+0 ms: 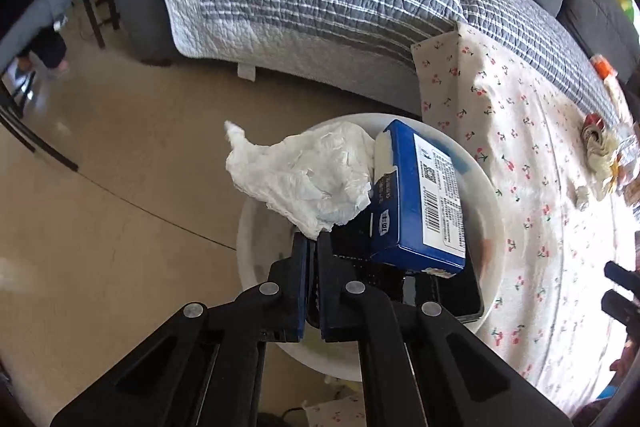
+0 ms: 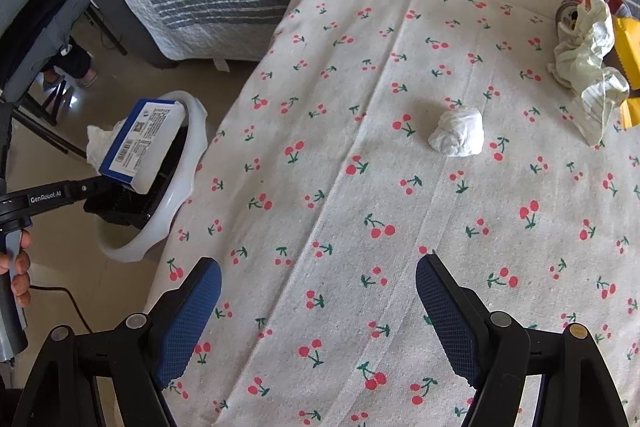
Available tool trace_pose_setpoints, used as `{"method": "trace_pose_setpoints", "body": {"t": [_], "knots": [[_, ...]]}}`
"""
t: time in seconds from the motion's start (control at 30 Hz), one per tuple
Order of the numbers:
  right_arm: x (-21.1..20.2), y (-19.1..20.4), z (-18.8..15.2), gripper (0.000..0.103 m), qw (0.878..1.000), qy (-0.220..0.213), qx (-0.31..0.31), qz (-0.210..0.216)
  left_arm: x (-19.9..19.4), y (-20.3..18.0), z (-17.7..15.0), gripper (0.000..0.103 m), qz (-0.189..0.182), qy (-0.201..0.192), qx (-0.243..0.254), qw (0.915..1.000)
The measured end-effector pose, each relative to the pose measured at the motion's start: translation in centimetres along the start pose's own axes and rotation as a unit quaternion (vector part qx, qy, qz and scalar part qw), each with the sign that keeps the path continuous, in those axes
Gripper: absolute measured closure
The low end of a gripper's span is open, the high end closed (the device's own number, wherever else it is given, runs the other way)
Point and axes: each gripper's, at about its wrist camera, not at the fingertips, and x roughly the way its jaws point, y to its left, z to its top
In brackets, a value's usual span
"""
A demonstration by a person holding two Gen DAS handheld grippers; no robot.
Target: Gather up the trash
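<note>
Right wrist view: the right gripper (image 2: 318, 311) stood wide and empty at the bottom of the frame. The crumpled tissue (image 2: 457, 131) lay up and right of it on the cherry-print cloth (image 2: 340, 99); the white bin (image 2: 188, 163), at left, sat nearer the left gripper (image 2: 86, 187).

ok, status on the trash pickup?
Left gripper shut on white tissue over bin. Right gripper open, empty. Tissue ball on tablecloth, path unobstructed.
</note>
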Motion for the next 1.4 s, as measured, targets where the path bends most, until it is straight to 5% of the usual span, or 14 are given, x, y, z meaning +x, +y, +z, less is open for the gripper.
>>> {"method": "trace_pose_setpoints", "body": {"t": [0.17, 0.33, 0.53, 0.77, 0.97, 1.17, 1.4], "knots": [[0.0, 0.1, -0.2, 0.019, 1.000, 0.002, -0.001, 0.000, -0.1, 0.0, 0.3, 0.098, 0.075, -0.028, 0.047, 0.9957], [0.1, -0.2, -0.2, 0.019, 1.000, 0.003, 0.003, -0.002, 0.2, -0.6, 0.0, 0.098, 0.089, -0.023, 0.086, 0.9921], [0.0, 0.1, -0.1, 0.019, 1.000, 0.002, 0.002, 0.000, -1.7, -1.3, 0.2, 0.099, 0.151, -0.084, 0.126, 0.9769], [0.1, 0.4, -0.4, 0.019, 1.000, 0.004, -0.001, 0.002, -0.2, -2.4, -0.9, 0.097, 0.185, -0.052, 0.187, 0.9632], [0.0, 0.2, -0.4, 0.019, 1.000, 0.002, 0.002, 0.002, -0.7, -1.1, -1.0, 0.089, 0.100, -0.014, 0.136, 0.9855], [-0.1, 0.3, -0.4, 0.019, 1.000, 0.001, 0.004, 0.002, -1.5, -0.3, -1.1, 0.078, 0.043, -0.002, 0.079, 0.9960], [-0.8, 0.0, 0.0, 0.019, 1.000, -0.006, 0.010, 0.006, -2.2, -1.1, -0.5, 0.033, -0.029, 0.009, 0.021, 0.9993]]}}
